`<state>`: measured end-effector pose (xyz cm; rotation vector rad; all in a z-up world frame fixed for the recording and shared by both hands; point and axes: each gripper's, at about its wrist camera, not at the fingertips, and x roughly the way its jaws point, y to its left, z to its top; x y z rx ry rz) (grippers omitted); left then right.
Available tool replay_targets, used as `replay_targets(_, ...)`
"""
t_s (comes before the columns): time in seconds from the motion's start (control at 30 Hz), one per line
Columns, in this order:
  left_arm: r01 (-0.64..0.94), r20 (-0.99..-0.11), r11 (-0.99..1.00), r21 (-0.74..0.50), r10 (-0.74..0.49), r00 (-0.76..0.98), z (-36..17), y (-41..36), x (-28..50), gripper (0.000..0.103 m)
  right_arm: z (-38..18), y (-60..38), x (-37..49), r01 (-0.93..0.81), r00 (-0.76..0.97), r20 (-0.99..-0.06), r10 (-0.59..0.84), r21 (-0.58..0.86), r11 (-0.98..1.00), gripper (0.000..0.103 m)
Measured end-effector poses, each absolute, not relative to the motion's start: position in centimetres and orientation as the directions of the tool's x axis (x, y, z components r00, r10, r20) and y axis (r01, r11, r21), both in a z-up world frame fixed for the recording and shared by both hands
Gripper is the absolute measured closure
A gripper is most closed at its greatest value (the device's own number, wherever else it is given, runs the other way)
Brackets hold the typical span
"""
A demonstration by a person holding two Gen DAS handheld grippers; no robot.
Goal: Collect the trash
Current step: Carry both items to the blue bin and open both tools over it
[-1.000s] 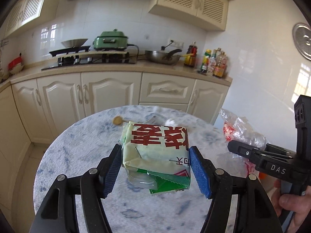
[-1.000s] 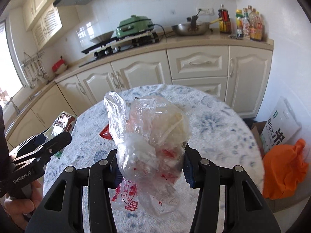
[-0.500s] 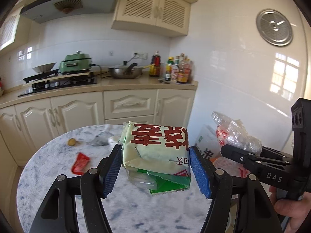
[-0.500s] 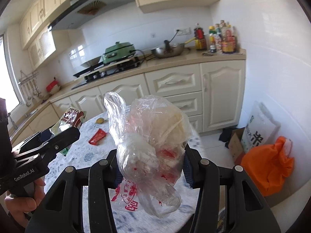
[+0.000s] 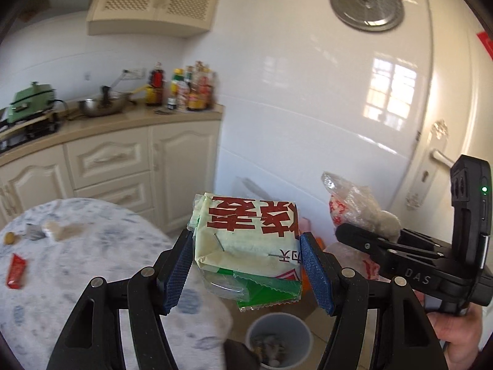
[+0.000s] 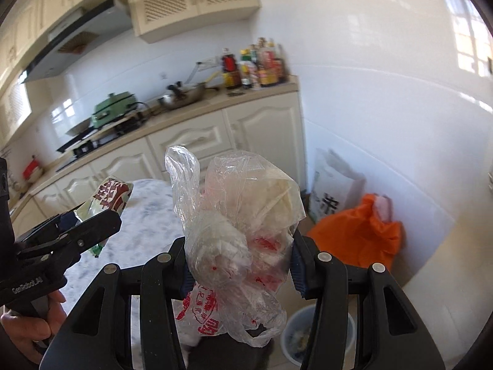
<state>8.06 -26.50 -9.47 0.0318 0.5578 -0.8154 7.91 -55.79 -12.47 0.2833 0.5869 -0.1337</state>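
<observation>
Trash in both hands, and the bin's right below! From the left wrist view, the left tool (image 5: 246,266) is clamped on a pale green snack packet (image 5: 246,240), blue pads pressing its two short sides, so the packet's long axis runs crosswise between the fingers, its red lettering upside down to the camera and its crinkled green end hanging toward the floor. It's held in the air past the edge of the round marbled surface (image 5: 92,262), where a red wrapper (image 5: 16,270) and a few small scraps lie uncollected. Directly under the packet sits the grey waste bin (image 5: 279,339), already with bits inside. Off to the right, the right tool (image 5: 348,231) carries a crumpled clear plastic bag (image 5: 354,206). Switching to the right wrist view: the right tool (image 6: 240,273) is squeezed narrow around that plastic bag (image 6: 237,215), which stands roughly upright, one twisted ear up, red-printed tail dangling down. The bin (image 6: 308,336) shows low and slightly right; an orange bag (image 6: 360,234) slumps against the wall. This looks like the carry-to-bin step; next call, I'd say, is centring each load over the rim, then opening the fingers.
</observation>
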Motion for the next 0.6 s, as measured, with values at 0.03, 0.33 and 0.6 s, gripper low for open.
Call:
replay_targets(0.03,0.715,-0.498,0.673,-0.189,-0.693,0.521,-10.1,-28.0,8.1,0.04,-13.2,-57.1,7.5,0.235,0.814,-0.578,-0.063,0.228,0.945,0.053)
replay_targets(0.33,0.772,-0.605,0.595,-0.223,-0.706,0.369,-15.0,-37.6,10.9,0.039,-20.2,-65.2,5.5,0.409,0.714,-0.688,-0.13,0.259,0.875,0.053)
replay_targets(0.6,0.799,-0.722,0.559,-0.224,-0.645,0.249,-20.9,-47.8,13.3,0.039,-27.2,-69.3,5.2,0.498,0.622,-0.776,-0.101,0.294,0.816,0.053)
